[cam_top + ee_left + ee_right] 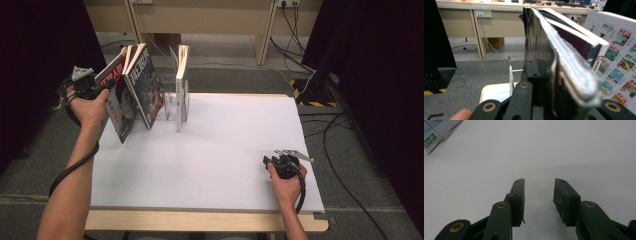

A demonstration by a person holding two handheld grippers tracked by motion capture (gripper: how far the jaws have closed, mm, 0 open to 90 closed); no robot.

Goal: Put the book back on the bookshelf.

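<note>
High view: the left claw (102, 86) clamps the leaning red-covered magazine (116, 100) at the tabletop's (225, 150) far left corner, beside another magazine (146, 85). The right claw (267, 162) rests open and empty near the front right.

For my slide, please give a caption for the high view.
Left gripper grips a leaning magazine at the clear rack; right gripper rests open on the white table.

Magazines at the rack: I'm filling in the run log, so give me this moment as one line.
left gripper: shut on leaning magazine | right gripper: open, empty, over white table | clear rack: holds one upright book
</note>
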